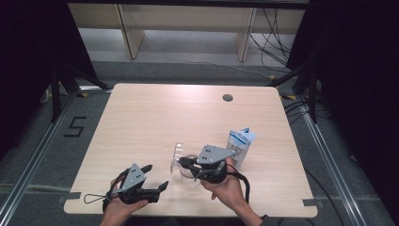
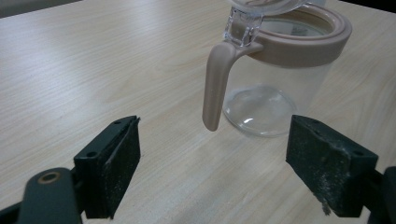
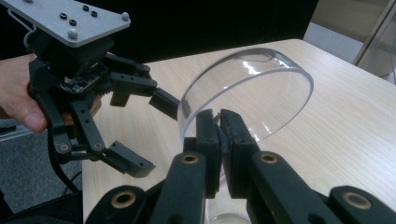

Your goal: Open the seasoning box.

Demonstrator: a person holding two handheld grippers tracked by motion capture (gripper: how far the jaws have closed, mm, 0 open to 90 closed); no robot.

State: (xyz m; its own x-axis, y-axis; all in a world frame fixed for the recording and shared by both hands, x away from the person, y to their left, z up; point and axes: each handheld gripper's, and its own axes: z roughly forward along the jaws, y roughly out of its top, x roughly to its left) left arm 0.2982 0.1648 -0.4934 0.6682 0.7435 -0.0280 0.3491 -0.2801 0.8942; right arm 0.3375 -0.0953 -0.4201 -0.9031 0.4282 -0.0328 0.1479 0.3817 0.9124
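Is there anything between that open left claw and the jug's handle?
Nothing visible. The left gripper stands open, with bare table between its jaws and the jug handle. The right gripper already pinches the lid.

The desk [image 1: 155,117] is light wood with rounded corners, and a round dark cable hole [image 1: 227,98] sits near its far edge, toward the far right corner. A white and blue pouch [image 1: 241,143] stands upright near the right edge, about midway along it. On the grey floor [image 1: 188,70] left of the desk a black mark shaped like a 5 [image 1: 75,126] is taped down, metal rails [image 1: 28,165] run along both sides, black cables [image 1: 270,33] trail past the far right corner, and pale wooden furniture legs [image 1: 131,35] stand beyond the far edge.
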